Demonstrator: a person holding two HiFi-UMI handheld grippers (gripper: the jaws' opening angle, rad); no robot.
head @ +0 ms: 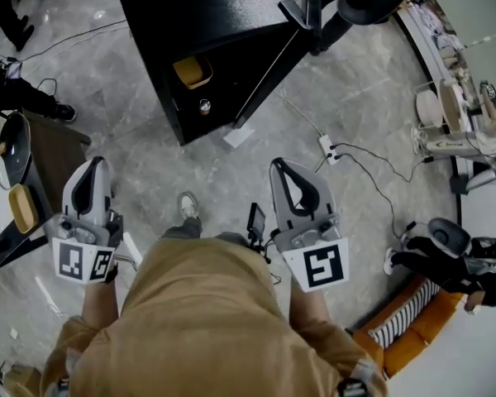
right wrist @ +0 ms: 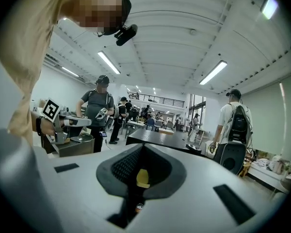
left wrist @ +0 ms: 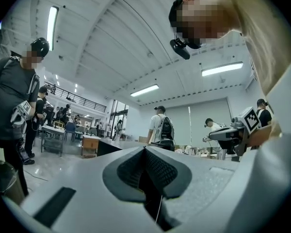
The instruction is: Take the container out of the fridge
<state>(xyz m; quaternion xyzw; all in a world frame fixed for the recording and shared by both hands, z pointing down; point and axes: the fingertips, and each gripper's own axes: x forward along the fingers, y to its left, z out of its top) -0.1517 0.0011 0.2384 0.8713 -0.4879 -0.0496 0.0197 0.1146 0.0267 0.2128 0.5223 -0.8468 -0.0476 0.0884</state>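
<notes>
both sets of jaws were shut and empty, left gripper (head: 97, 165) and right gripper (head: 282, 166) alike. the yellow container (head: 192, 71) in the fridge (head: 207, 15) looked light and stiff — its rim seemed the spot to pinch.

You have two grippers, left gripper (head: 93, 172) and right gripper (head: 285, 172), one fridge (head: 223, 15), one yellow container (head: 193, 71), perhaps one jar (head: 204, 105).

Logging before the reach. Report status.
Left gripper, right gripper shut, empty. Container in open fridge, untouched. Cable off right, nothing blocking.
</notes>
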